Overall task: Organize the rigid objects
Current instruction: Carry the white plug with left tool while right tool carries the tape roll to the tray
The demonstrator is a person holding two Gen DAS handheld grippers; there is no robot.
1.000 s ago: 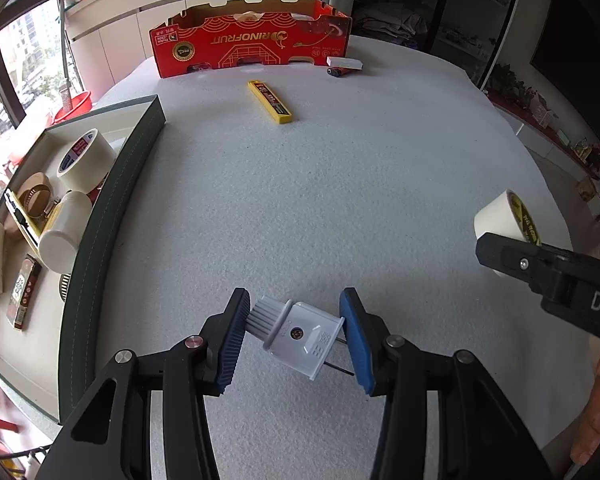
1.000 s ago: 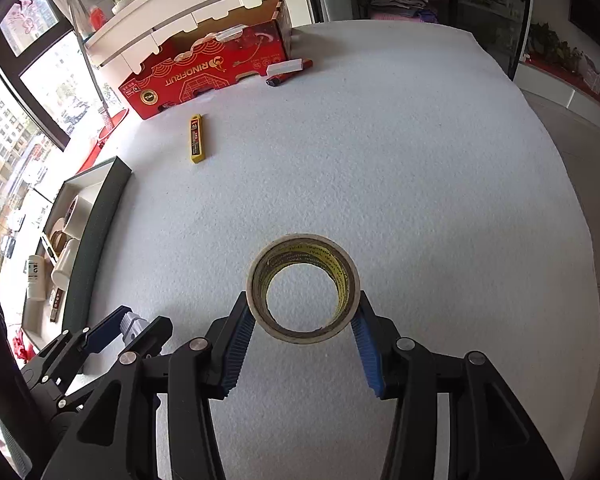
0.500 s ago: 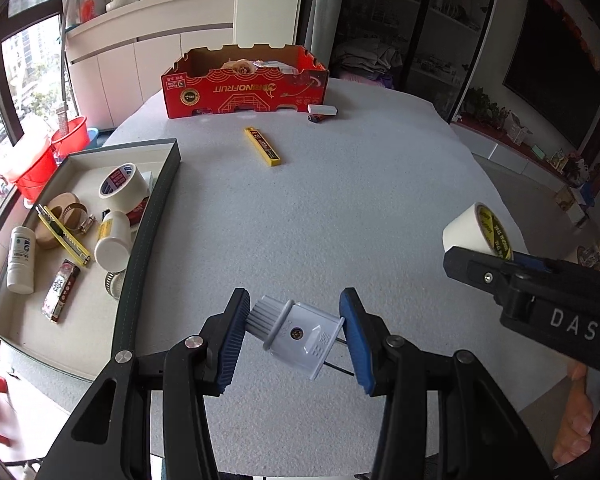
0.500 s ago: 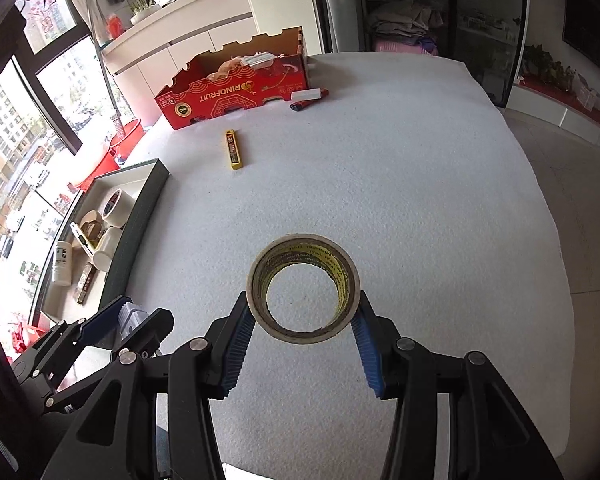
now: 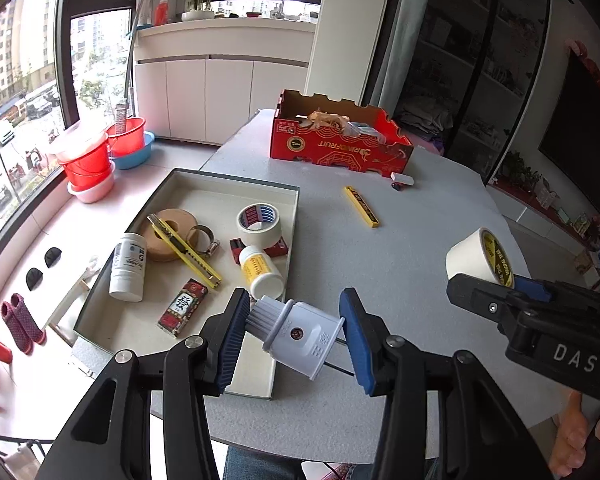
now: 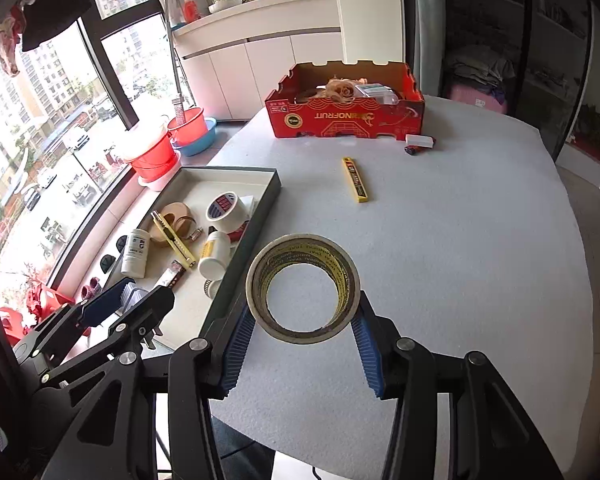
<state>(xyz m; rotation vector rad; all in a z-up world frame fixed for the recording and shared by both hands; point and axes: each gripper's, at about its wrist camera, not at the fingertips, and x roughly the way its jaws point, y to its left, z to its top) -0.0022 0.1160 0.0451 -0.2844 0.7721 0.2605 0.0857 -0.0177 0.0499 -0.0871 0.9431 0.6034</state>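
Note:
My left gripper [image 5: 296, 338] is shut on a white electrical plug [image 5: 300, 334], held in the air over the near right corner of the dark-rimmed tray [image 5: 294, 216]. My right gripper [image 6: 302, 334] is shut on a roll of tape with a yellow printed core [image 6: 303, 287], lifted above the grey table [image 6: 460, 260]. In the left wrist view the same roll [image 5: 480, 258] and right gripper [image 5: 488, 294] appear at the right. In the right wrist view the left gripper [image 6: 134, 304] hangs over the tray [image 6: 256, 220] near its front end.
The tray holds a white tape roll [image 5: 258, 224], a brown roll [image 5: 168, 234], a yellow utility knife [image 5: 184, 250], two white bottles [image 5: 128, 266] and a small red box [image 5: 182, 306]. A yellow blade case [image 5: 362, 206] and a red cardboard box [image 5: 340, 140] are farther back.
Both grippers rose and swung back and left with their loads. The tray, earlier at the far left edge, now lies just ahead of the left gripper.

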